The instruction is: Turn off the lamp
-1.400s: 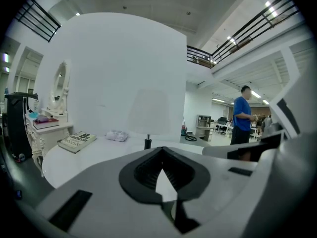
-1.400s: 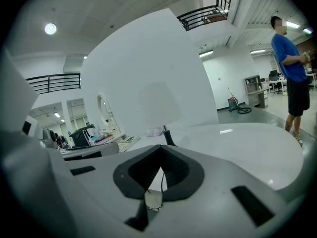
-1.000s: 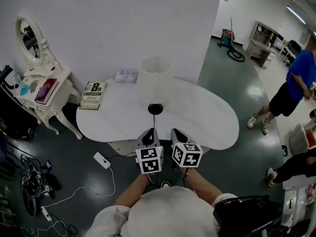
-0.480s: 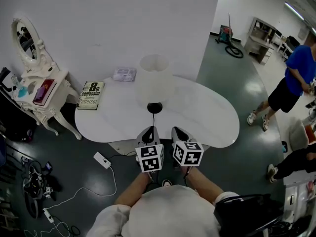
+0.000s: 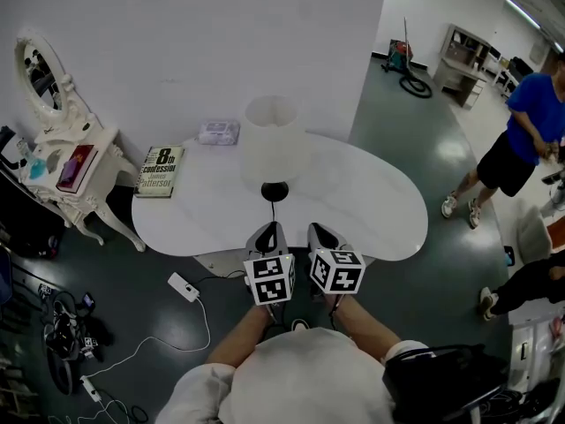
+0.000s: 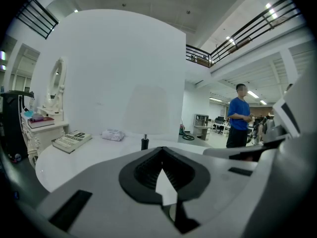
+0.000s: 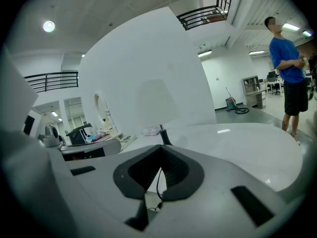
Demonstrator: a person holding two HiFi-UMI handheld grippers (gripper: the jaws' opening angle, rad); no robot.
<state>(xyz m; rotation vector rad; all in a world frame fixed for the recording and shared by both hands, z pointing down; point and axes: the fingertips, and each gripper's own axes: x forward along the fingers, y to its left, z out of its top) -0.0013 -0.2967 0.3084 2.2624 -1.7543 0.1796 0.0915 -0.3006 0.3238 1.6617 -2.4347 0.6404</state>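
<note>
Lamp [image 5: 271, 140] with a tapered white shade, a thin stem and a small round black base stands on the white worktop [image 5: 371, 203]. It is straight ahead of both tools and apart from them, with its base a little beyond their tips. Its dark cord [image 5: 273, 210] runs from the base back toward them. The left tool [image 5: 267, 235] and right tool [image 5: 320, 235] hover side by side at the worktop's near edge, each with jaws pressed together on nothing.

A cream-covered paperback book [image 5: 161, 171] lies at the left edge of the white kidney-shaped table [image 5: 371, 210], with a clear-wrapped white packet [image 5: 218, 132] near it by the wall. A person in a blue shirt [image 5: 530, 113] stands well apart.
</note>
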